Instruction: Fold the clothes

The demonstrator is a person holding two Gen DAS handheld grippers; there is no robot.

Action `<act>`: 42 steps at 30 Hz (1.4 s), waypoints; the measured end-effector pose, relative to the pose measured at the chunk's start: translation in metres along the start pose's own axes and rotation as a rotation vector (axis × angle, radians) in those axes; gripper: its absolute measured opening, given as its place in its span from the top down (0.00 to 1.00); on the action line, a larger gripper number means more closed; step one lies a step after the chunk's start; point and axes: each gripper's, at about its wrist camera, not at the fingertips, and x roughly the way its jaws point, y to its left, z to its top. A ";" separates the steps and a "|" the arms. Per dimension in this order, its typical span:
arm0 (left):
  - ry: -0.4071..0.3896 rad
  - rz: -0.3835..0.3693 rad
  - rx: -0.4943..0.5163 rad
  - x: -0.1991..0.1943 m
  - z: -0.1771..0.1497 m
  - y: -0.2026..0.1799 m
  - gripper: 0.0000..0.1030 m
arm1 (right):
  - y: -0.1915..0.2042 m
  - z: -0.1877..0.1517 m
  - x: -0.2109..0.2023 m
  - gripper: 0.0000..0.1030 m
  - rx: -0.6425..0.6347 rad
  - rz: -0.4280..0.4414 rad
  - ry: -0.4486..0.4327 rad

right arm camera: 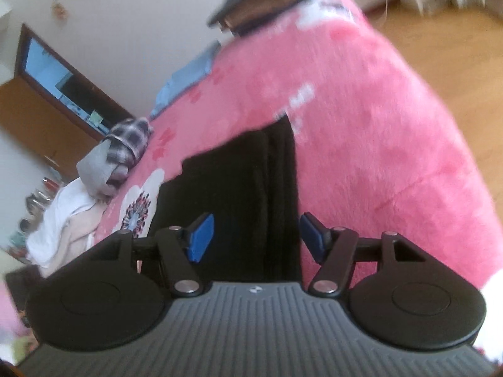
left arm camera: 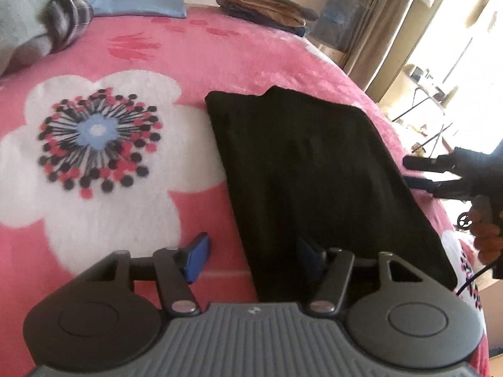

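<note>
A folded black garment lies flat on the pink flowered blanket. My left gripper is open over the garment's near left edge, one blue pad above the blanket and the other above the black cloth. At the garment's right edge, the right gripper comes in from the side, open, with a hand behind it. In the right wrist view the right gripper is open over the near end of the black garment, with nothing held between its fingers.
A stack of folded clothes sits at the far edge of the bed. A blue folded piece and a heap of unfolded clothes with a plaid item lie at the far left. Wooden floor lies beyond the bed's right side.
</note>
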 end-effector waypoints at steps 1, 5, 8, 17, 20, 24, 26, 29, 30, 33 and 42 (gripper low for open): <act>0.002 -0.015 -0.007 0.006 0.003 0.003 0.41 | -0.004 0.001 0.004 0.41 0.009 0.014 0.009; -0.024 -0.062 -0.034 0.024 0.021 0.013 0.42 | -0.014 0.008 0.016 0.36 0.034 0.096 0.028; -0.050 -0.099 -0.078 0.038 0.036 0.024 0.47 | -0.014 0.019 0.030 0.36 0.027 0.140 0.059; -0.114 -0.188 -0.113 0.068 0.062 0.042 0.61 | -0.012 0.055 0.073 0.37 -0.033 0.268 0.143; -0.127 -0.186 -0.121 0.075 0.068 0.043 0.74 | -0.006 0.063 0.086 0.45 -0.067 0.281 0.158; -0.148 -0.153 -0.155 0.079 0.074 0.041 0.92 | -0.002 0.069 0.095 0.84 -0.095 0.238 0.160; -0.158 -0.131 -0.159 0.074 0.075 0.036 0.94 | 0.001 0.067 0.093 0.88 -0.123 0.216 0.141; -0.166 -0.130 -0.178 0.061 0.086 0.031 0.95 | 0.018 0.065 0.079 0.90 -0.187 0.201 0.083; -0.171 -0.131 -0.173 0.054 0.092 0.029 0.95 | 0.025 0.066 0.072 0.90 -0.194 0.201 0.062; -0.205 -0.128 -0.116 0.021 0.118 0.017 0.95 | 0.047 0.071 0.050 0.90 -0.222 0.203 0.002; -0.467 -0.068 0.022 -0.121 0.231 -0.031 0.95 | 0.161 0.149 -0.036 0.90 -0.376 0.230 -0.221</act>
